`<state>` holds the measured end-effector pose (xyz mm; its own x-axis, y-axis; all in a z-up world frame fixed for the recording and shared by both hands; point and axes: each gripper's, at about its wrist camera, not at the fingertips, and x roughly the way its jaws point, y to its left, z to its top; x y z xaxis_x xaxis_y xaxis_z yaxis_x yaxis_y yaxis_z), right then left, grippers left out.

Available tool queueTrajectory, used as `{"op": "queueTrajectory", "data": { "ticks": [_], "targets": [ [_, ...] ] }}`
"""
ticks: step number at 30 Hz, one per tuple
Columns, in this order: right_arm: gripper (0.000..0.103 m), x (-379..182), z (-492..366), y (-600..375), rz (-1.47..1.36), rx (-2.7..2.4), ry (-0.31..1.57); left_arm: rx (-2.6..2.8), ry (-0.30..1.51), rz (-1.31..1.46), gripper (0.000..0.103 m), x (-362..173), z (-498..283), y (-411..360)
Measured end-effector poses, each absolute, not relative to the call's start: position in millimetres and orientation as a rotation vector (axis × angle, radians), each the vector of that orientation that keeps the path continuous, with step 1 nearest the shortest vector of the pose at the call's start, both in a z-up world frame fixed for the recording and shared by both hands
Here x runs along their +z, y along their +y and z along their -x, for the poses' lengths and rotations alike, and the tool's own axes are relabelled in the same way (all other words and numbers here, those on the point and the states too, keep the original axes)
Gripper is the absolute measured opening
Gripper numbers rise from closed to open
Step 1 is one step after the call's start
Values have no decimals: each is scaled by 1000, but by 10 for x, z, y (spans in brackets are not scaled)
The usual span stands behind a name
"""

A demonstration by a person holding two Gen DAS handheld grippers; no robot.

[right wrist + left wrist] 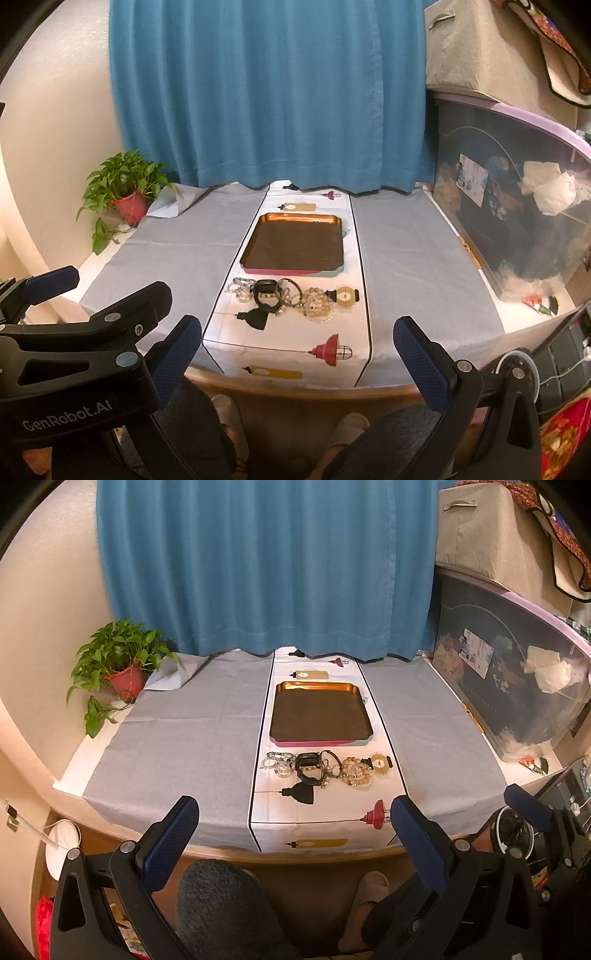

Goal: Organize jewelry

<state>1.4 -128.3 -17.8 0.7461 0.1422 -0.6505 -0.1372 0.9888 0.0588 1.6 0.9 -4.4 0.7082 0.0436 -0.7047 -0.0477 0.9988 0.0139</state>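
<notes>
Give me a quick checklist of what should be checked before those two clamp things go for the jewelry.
1. Left gripper open and holding nothing: ok.
2. Right gripper open and holding nothing: ok.
3. Tray free to receive pieces: ok, nothing lies in it.
4. Jewelry pile within view, in front of the tray: ok.
5. Pieces separate enough to lift one alone: not ok, black watch and beaded bracelets overlap.
6. Grippers over the table: not ok, both sit back of its near edge.
</notes>
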Motion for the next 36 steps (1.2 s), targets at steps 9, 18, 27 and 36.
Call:
{"op": "queueTrajectory", "data": {
  "ticks": [9,18,27,36],
  "targets": [
    [103,-203,-5,-1281,-18,159,719,50,776,3,103,-36,-1,17],
    [103,-198,-8,-1284,-18,159,720,44,778,-8,103,-26,12,19],
    [103,-242,23,-1296,-24,161,723,49,781,-16,103,-35,49,58],
    [103,-297,59,-1254,-27,163,725,52,784,-20,103,-55,60,58]
  ]
}}
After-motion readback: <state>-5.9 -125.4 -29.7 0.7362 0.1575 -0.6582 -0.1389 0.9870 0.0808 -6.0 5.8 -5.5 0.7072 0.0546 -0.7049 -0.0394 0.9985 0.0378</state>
